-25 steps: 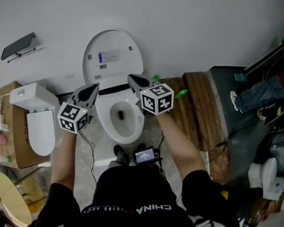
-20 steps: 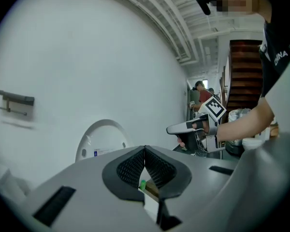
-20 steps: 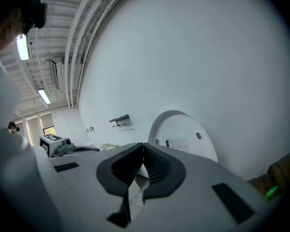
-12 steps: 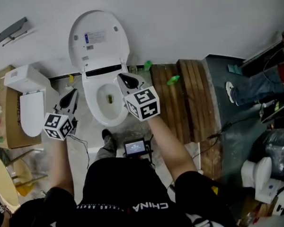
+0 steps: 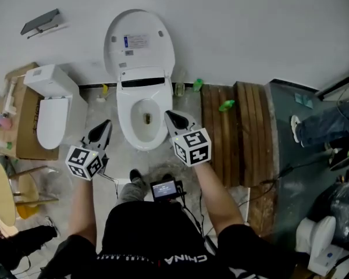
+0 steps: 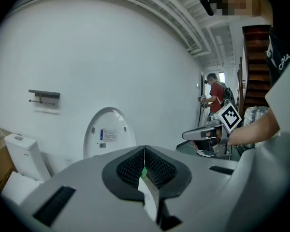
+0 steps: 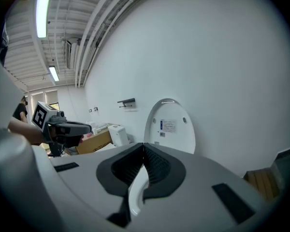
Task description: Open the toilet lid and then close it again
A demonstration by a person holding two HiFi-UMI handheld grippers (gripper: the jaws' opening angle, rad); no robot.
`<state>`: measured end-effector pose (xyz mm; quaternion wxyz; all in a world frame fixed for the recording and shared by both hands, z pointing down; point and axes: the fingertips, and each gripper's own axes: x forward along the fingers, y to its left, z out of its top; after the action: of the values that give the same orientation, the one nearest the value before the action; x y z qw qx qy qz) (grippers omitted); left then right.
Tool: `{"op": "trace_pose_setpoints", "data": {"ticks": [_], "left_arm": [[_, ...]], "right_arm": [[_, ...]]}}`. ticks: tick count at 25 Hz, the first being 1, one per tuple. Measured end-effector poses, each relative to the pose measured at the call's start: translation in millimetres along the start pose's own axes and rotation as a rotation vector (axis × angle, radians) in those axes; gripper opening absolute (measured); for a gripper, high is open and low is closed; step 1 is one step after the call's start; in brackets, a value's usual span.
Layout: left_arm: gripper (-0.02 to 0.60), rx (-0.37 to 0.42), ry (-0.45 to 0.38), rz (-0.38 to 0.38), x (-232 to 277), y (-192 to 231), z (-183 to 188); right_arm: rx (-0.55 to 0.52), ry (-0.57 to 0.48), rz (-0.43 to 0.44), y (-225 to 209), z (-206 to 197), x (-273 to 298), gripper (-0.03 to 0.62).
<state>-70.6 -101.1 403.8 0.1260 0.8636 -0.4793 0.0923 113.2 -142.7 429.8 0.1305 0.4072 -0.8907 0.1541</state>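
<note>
The white toilet stands against the white wall with its lid raised upright against the wall; the lid shows in both gripper views. My left gripper hangs left of the bowl, apart from it, jaws shut with nothing between them. My right gripper is at the bowl's front right rim, also shut and empty. Each gripper sees the other: the right gripper and the left gripper.
A second white toilet stands on a cardboard box at the left. Wooden planks lie right of the toilet, small green bottles near them. A black shelf hangs on the wall. A person's legs show at far right.
Both grippers have drawn back from the raised lid toward me and sunk lower, the left one to the bowl's left, the right one to its front right. The lid stays upright.
</note>
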Motion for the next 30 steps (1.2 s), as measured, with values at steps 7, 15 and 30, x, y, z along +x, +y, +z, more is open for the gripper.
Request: {"op": "trace_pose_setpoints", "data": {"ticks": [7, 15, 30], "left_arm": [[0.009, 0.023, 0.012, -0.037, -12.0, 0.4, -6.1], [0.009, 0.028, -0.003, -0.079, -27.7, 10.8, -5.5], [0.009, 0.044, 0.016, -0.091, -30.0, 10.6, -6.7]], "right_arm": [[0.050, -0.011, -0.015, 24.6, -1.7, -3.0, 0.014], [0.026, -0.030, -0.016, 59.1, 15.3, 9.9, 0.014], [0.012, -0.027, 0.009, 73.4, 26.8, 6.3, 0.014]]}}
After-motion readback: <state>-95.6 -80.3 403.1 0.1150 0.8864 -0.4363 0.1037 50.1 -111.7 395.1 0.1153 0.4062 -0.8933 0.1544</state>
